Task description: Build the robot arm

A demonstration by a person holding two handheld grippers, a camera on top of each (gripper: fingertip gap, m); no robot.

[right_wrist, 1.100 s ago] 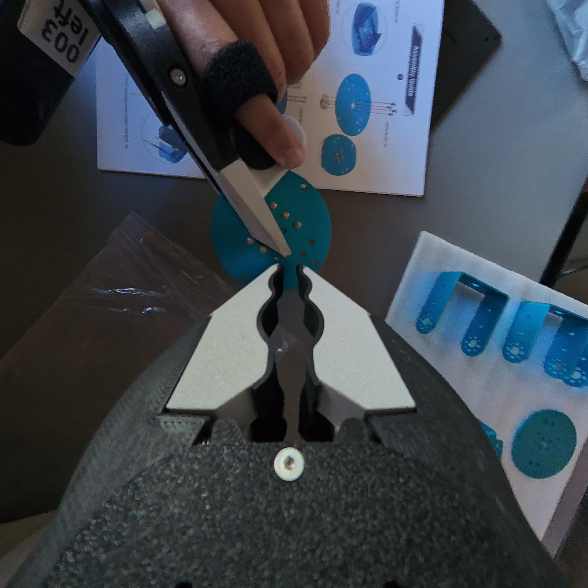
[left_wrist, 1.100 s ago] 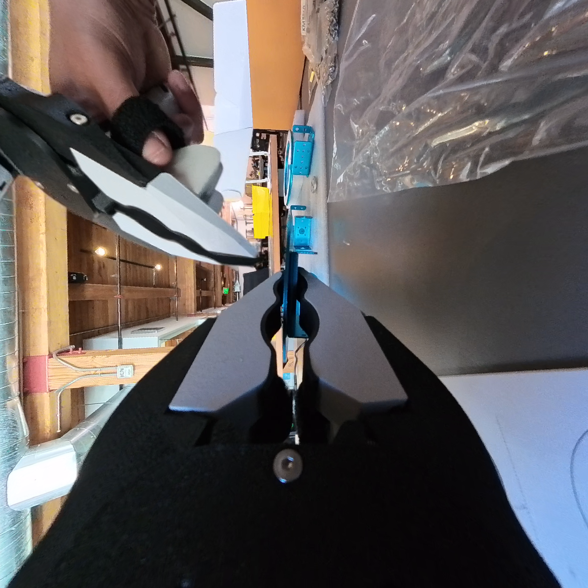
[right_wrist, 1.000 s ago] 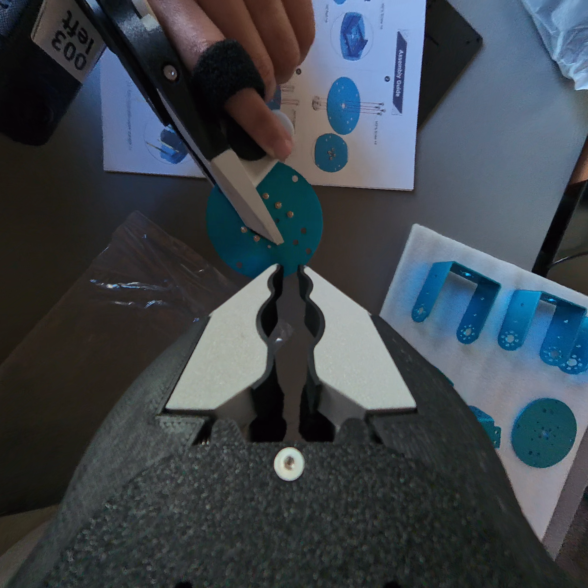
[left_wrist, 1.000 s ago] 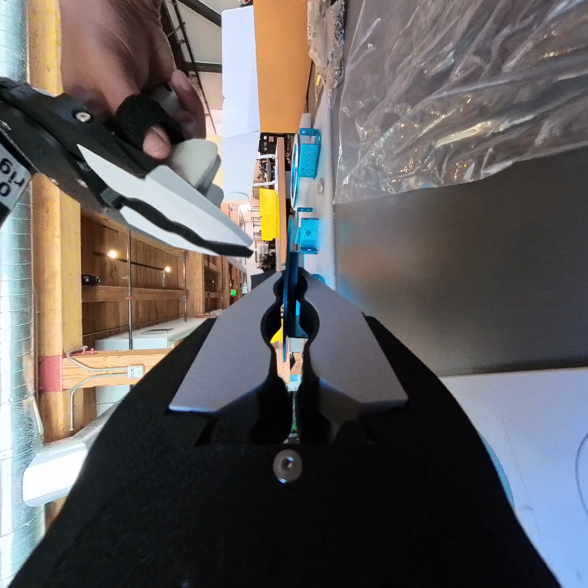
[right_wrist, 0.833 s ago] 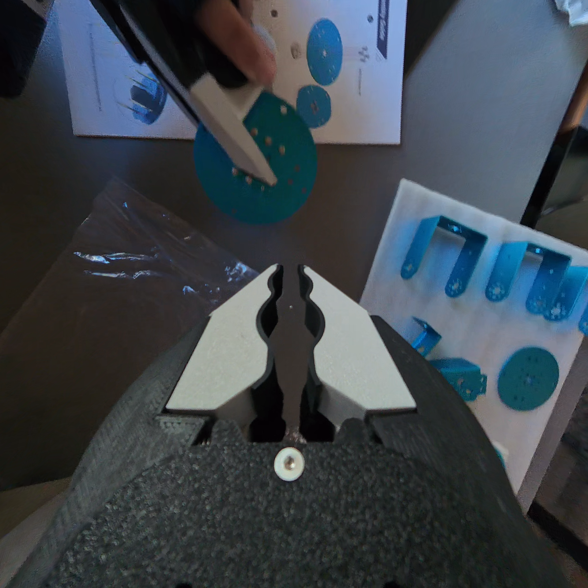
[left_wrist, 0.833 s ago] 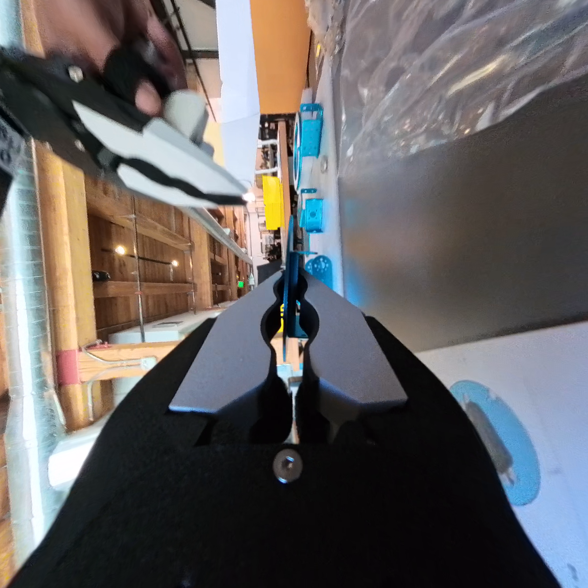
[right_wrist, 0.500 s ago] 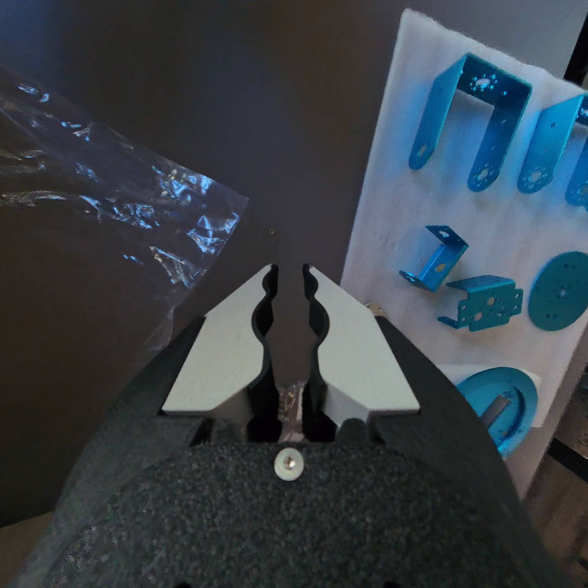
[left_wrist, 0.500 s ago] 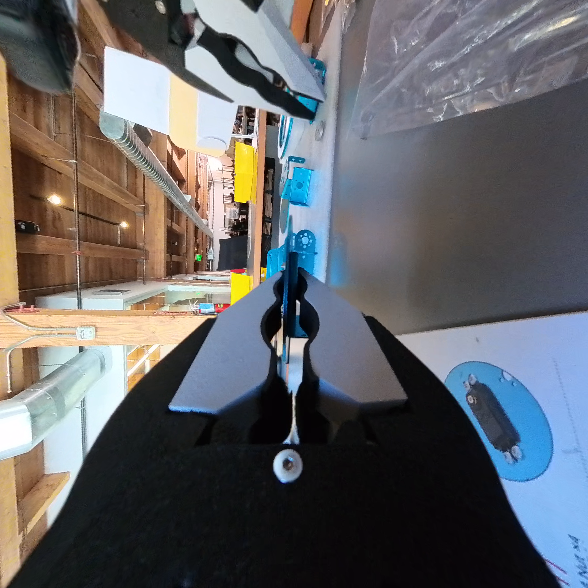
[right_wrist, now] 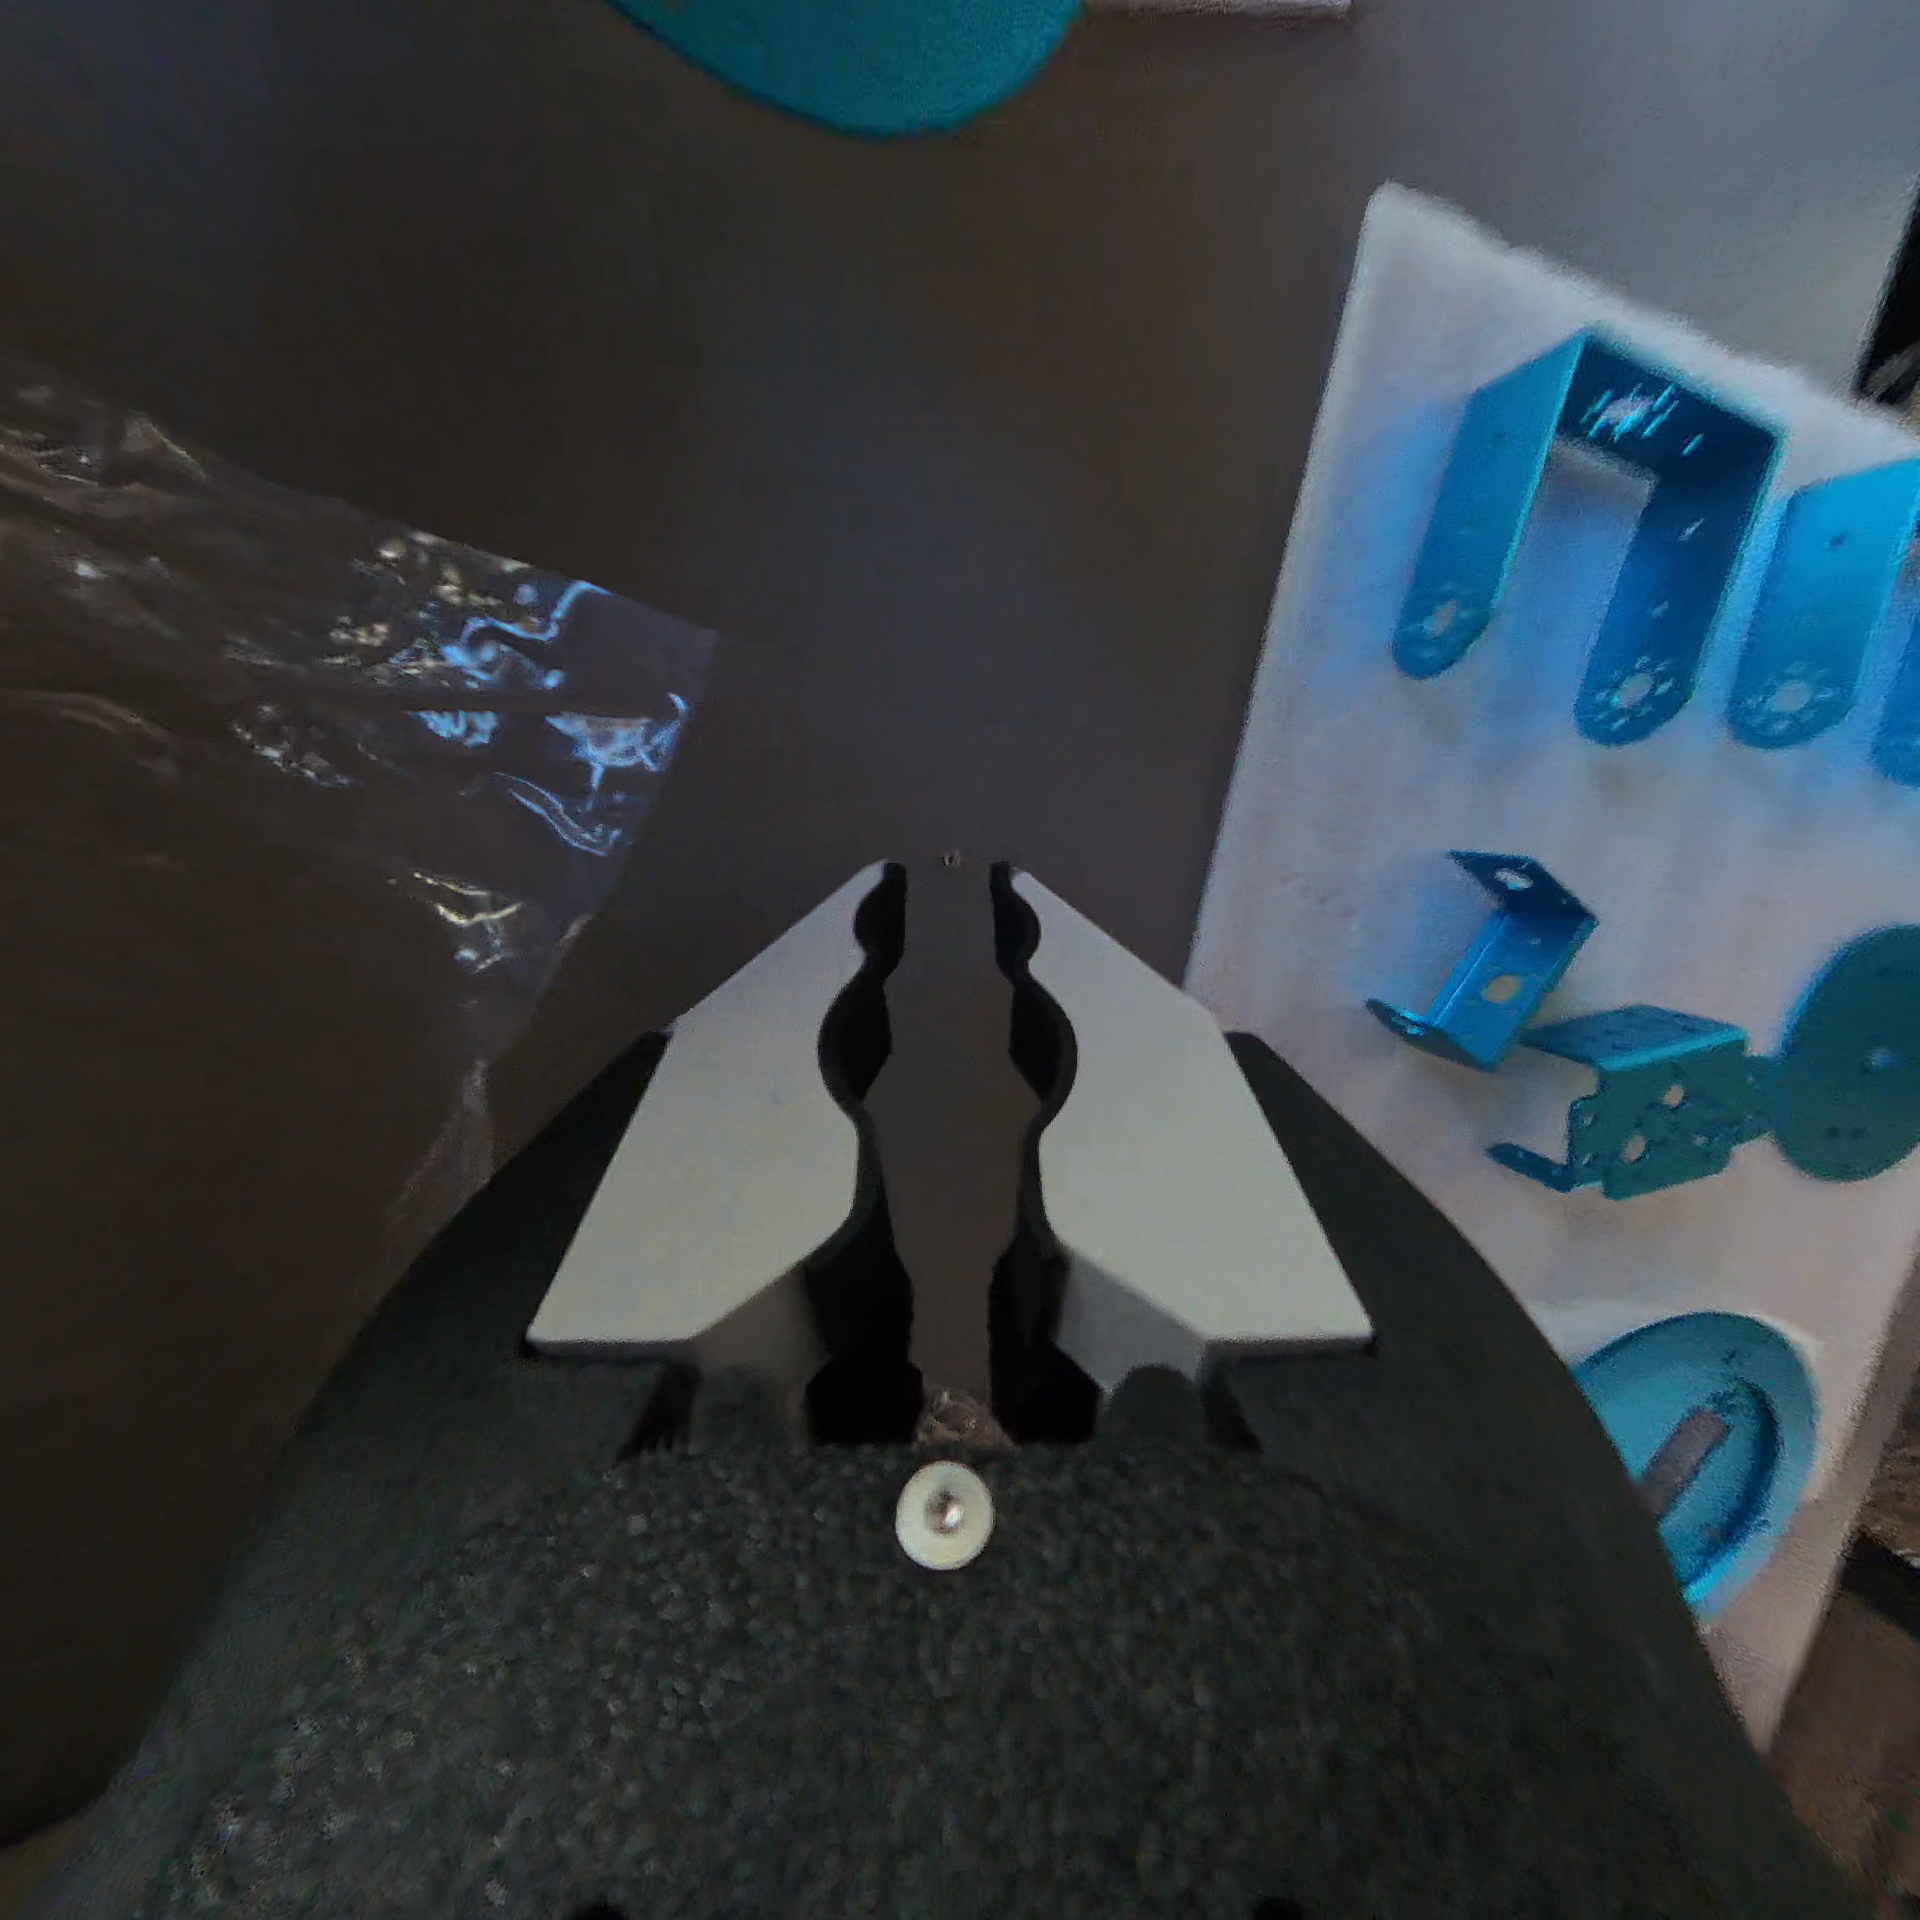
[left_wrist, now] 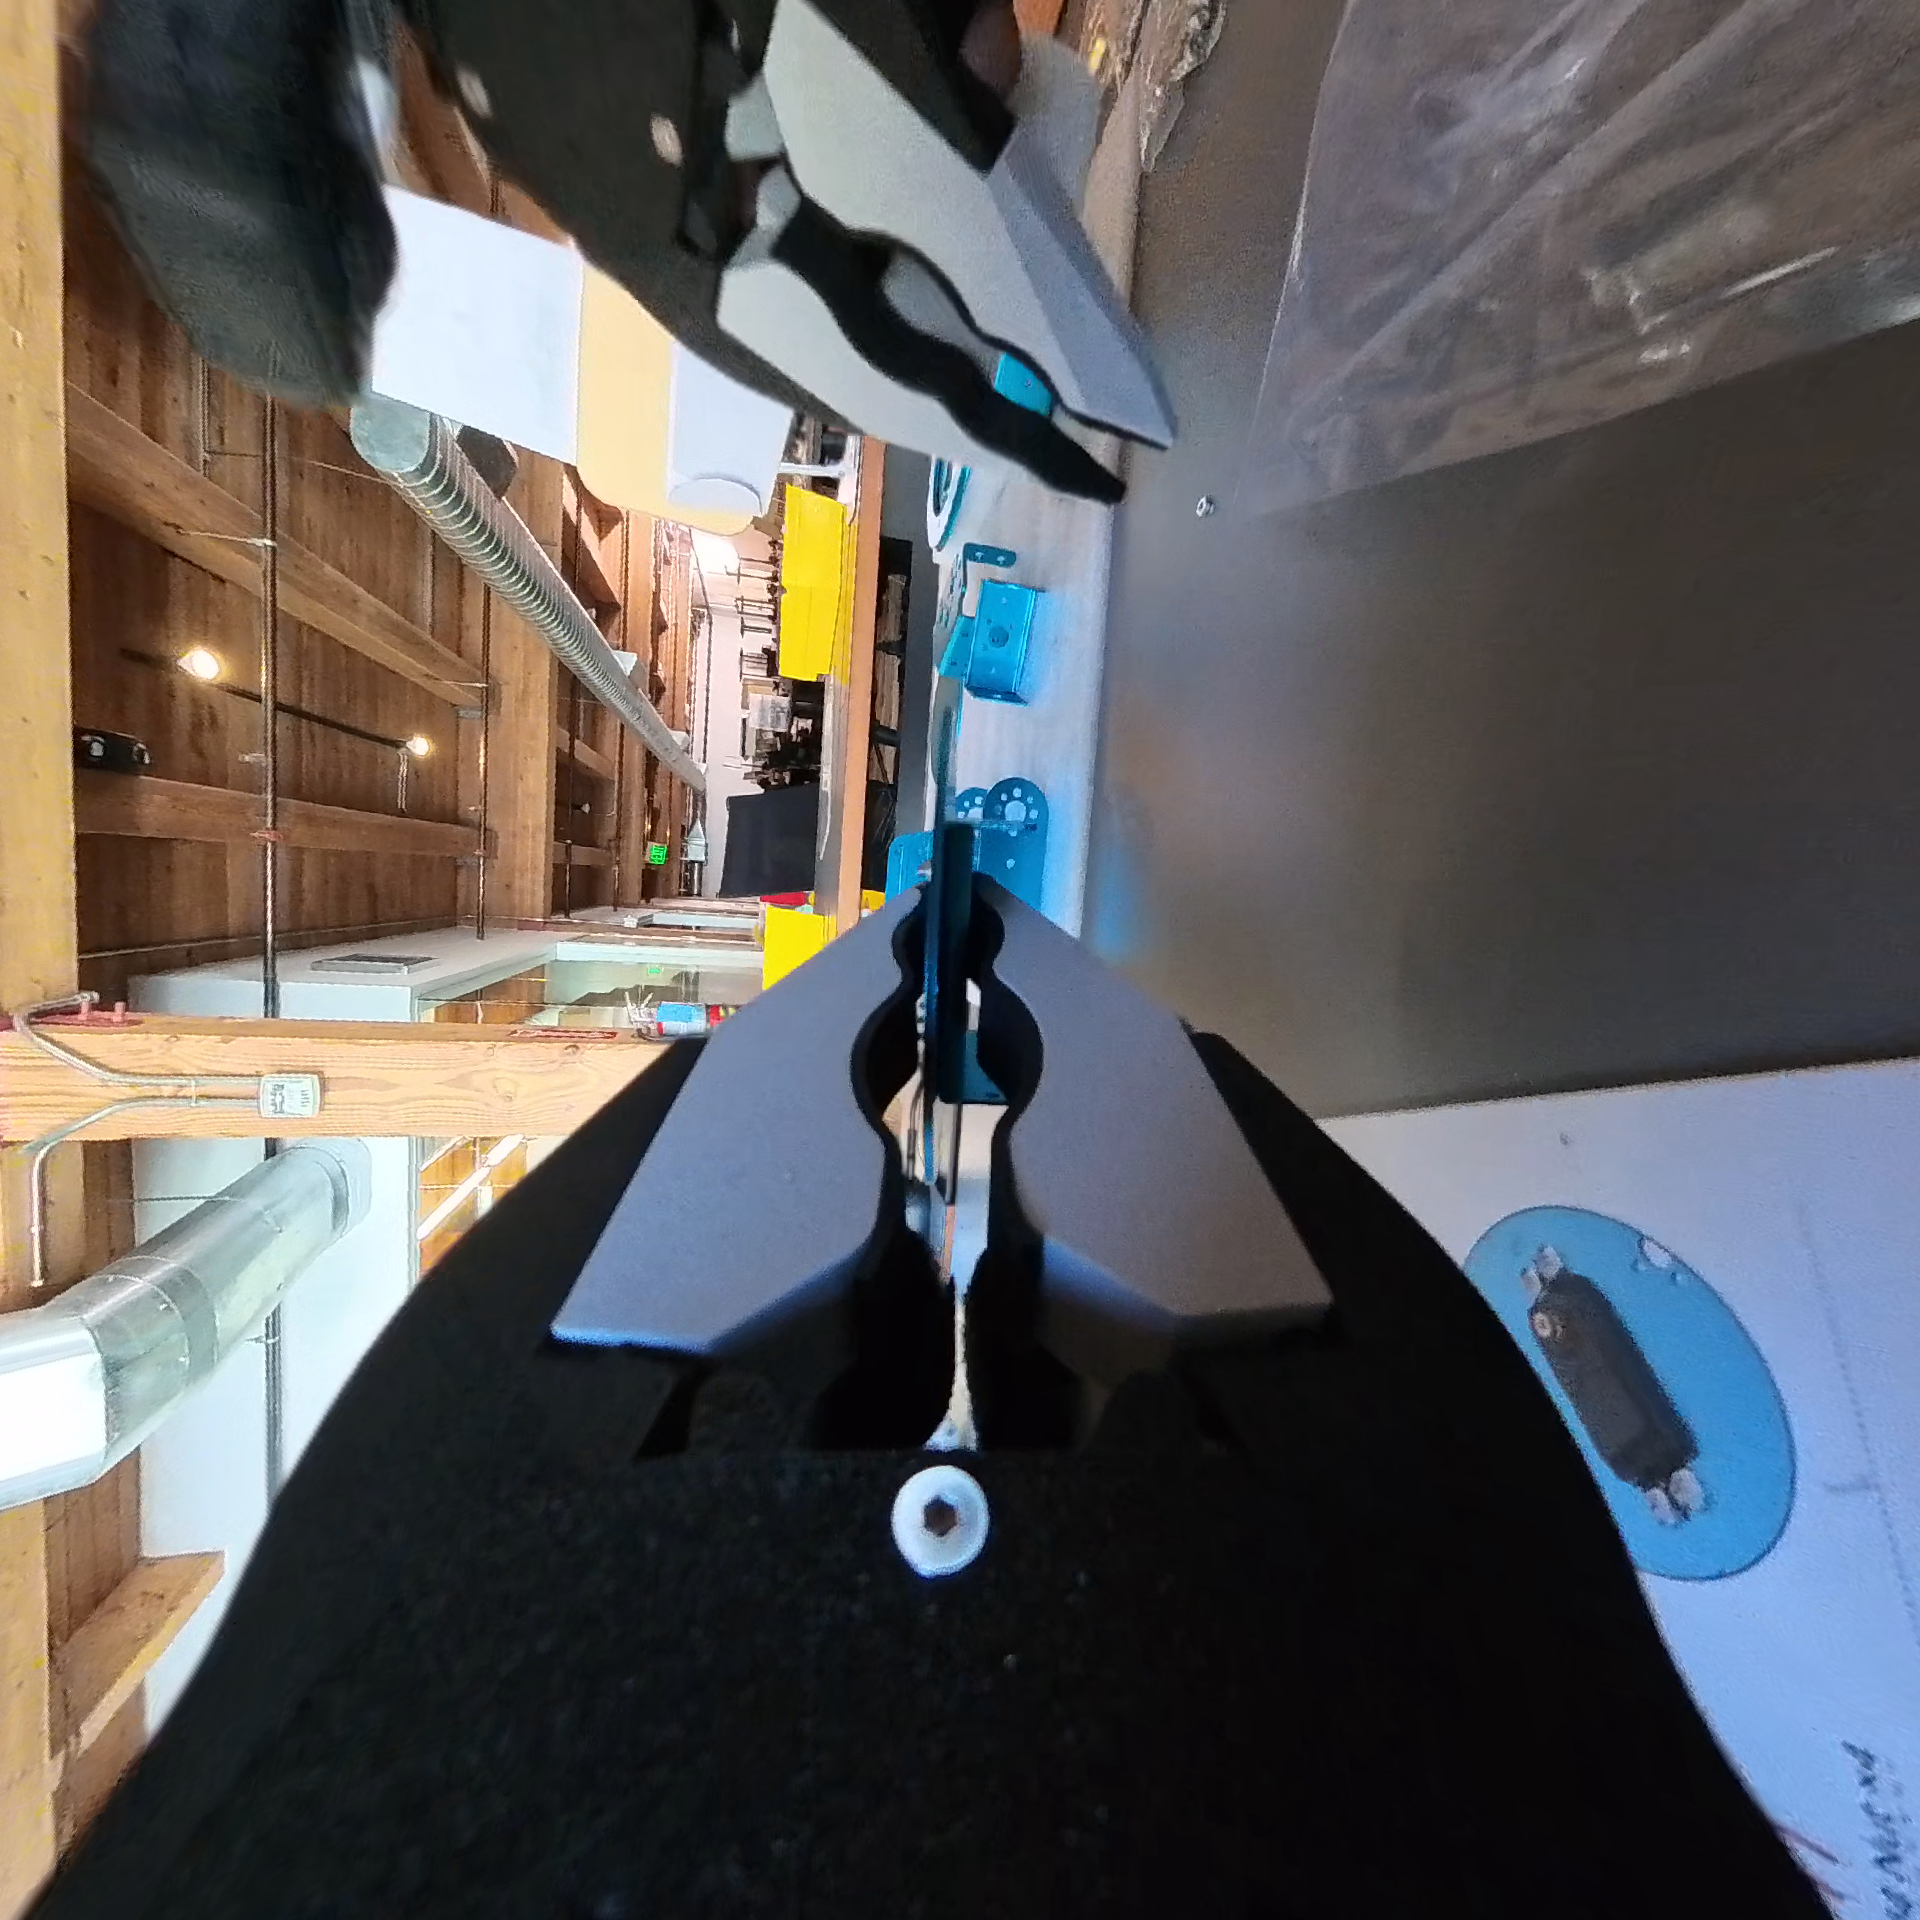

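Observation:
My left gripper (left_wrist: 951, 891) is shut on a thin blue round plate (left_wrist: 956, 852), seen edge-on and held upright above the dark table (left_wrist: 1507, 779). The plate's lower rim shows at the top of the right wrist view (right_wrist: 862, 62). My right gripper (right_wrist: 945, 873) is open by a narrow gap and empty, low over the table. A tiny metal nut (right_wrist: 951, 858) lies on the table just ahead of its tips. In the left wrist view the right gripper (left_wrist: 1143, 457) points down at the same nut (left_wrist: 1205, 506).
A white foam tray (right_wrist: 1299, 831) at the right holds several blue metal brackets (right_wrist: 1579, 540) and round plates (right_wrist: 1860, 1070). A crumpled clear plastic bag (right_wrist: 312, 779) lies at the left. A printed paper sheet (left_wrist: 1558, 1164) lies on the table near the left gripper. The tips of one gripper are about 12 centimetres away from the tips of the other.
My right gripper has left the blue plate and dropped to the table beside the foam tray, its jaws a little wider. The left gripper still holds the plate and has shifted over the paper.

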